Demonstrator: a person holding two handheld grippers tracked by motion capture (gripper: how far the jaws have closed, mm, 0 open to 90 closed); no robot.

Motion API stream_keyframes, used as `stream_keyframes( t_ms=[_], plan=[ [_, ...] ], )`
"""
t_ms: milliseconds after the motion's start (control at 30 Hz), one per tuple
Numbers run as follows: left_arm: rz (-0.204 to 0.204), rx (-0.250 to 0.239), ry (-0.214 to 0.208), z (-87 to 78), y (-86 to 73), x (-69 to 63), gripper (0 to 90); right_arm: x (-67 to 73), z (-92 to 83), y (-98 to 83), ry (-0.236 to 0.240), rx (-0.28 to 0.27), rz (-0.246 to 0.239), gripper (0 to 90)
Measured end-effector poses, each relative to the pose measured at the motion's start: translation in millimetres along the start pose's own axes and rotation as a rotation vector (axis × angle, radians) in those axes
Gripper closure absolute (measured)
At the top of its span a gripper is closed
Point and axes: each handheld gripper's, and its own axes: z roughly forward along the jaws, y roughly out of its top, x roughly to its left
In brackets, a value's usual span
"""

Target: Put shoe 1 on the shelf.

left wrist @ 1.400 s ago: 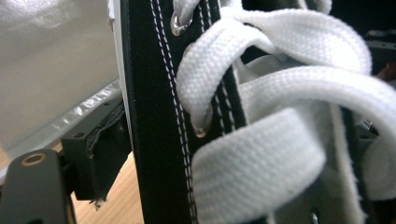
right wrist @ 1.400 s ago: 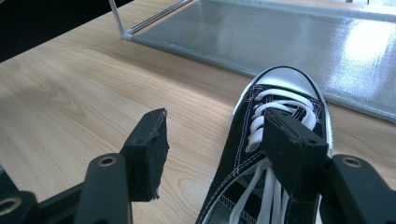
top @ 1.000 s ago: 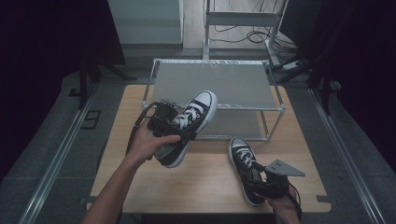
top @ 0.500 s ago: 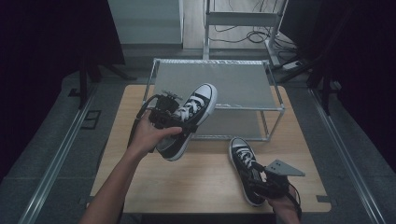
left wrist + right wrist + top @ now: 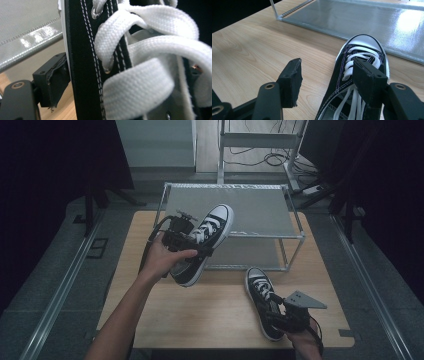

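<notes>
2 black-and-white sneakers are in play, 1 per gripper. The left gripper has the raised sneaker clamped at its laced side wall, lifted off the wooden table at the near left corner of the metal shoe rack; in the left gripper view the pad presses the black canvas beside the white laces. Its long axis slants, white toe cap far-right toward the rack's top shelf, heel near-left. The second sneaker lies flat on the table, near right, toe pointing far at the rack. The right gripper sits at its heel end, jaws partly spread, 1 jaw over the laces, the other over bare wood, neither clearly pinching. The rack's near-right post stands just beyond that toe.
</notes>
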Motion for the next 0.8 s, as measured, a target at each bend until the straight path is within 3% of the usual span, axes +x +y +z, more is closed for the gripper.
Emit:
stream_keyframes(
  t_ms=[800],
  plan=[
    [-0.041,0.007,0.036,5.2,26.1,11.5,14.9,-1.4,0.3,-0.8,0.002,-0.001,0.003,40.9]
  ],
)
